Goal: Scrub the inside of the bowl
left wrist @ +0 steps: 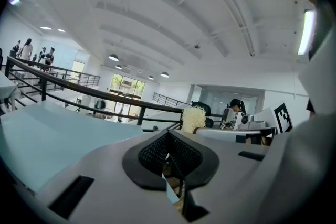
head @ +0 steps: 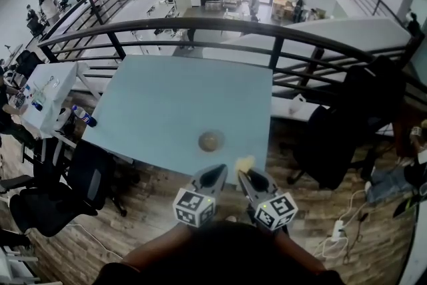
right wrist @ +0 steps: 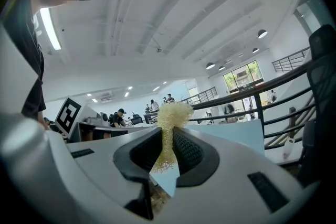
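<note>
A small brownish bowl point(head: 211, 141) stands on the pale blue table point(head: 167, 103), close to its near edge. My two grippers hang side by side just short of that edge, nearer to me than the bowl. The left gripper point(head: 218, 171) point(left wrist: 168, 138) is shut with nothing between its pads. Next to it, the right gripper point(head: 246, 174) point(right wrist: 167, 139) is shut on a pale yellow mesh scrubber point(head: 245, 163) point(right wrist: 169, 118), whose tuft sticks up past the jaws. The scrubber point(left wrist: 193, 119) also shows in the left gripper view. Neither gripper view shows the bowl.
A black railing point(head: 220, 27) curves behind the table. Black office chairs stand at the left point(head: 90, 173) and the right point(head: 333, 143). A white desk point(head: 47, 93) with bottles is at far left. Cables and a power strip point(head: 337, 233) lie on the wooden floor at right.
</note>
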Tool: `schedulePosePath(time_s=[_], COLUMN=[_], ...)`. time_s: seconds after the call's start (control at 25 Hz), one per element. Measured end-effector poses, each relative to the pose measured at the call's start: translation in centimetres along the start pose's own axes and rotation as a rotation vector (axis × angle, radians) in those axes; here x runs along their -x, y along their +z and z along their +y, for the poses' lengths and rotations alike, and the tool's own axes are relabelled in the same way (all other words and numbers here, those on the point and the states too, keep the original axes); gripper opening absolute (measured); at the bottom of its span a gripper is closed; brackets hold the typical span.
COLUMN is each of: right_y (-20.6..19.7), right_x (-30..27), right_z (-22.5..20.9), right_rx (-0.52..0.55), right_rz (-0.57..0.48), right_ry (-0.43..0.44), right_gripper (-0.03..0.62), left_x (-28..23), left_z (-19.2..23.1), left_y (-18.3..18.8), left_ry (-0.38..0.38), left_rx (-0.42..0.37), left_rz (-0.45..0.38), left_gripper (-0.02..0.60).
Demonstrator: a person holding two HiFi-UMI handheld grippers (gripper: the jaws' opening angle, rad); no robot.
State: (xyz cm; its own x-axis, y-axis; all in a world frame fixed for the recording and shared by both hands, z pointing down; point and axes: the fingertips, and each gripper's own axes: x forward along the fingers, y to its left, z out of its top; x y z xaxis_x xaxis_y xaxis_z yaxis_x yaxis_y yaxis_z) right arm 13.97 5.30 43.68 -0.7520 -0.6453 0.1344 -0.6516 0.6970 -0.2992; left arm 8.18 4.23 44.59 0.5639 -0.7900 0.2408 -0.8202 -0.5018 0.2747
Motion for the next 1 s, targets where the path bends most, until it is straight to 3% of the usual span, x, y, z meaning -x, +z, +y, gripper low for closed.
schedulePosePath(time_s=[0.44, 1.0], right_y=[1.2, 3.0], right_x=[-4.1, -15.2], right_z=[-0.5, 4.2], right_rx=[-0.013, 0.014], right_rz=[-0.015, -0.059], right_ry=[-0.066, -0.151], right_gripper=[0.066, 0.066], left_x=[-1.8, 0.2], left_z=[3.1, 13.8], left_y=[2.2, 6.8], left_ry=[-0.097, -0.205], left_rx=[-0.017, -0.059], left_rz=[-0.005, -0.016], left_gripper=[-0.003, -0.003])
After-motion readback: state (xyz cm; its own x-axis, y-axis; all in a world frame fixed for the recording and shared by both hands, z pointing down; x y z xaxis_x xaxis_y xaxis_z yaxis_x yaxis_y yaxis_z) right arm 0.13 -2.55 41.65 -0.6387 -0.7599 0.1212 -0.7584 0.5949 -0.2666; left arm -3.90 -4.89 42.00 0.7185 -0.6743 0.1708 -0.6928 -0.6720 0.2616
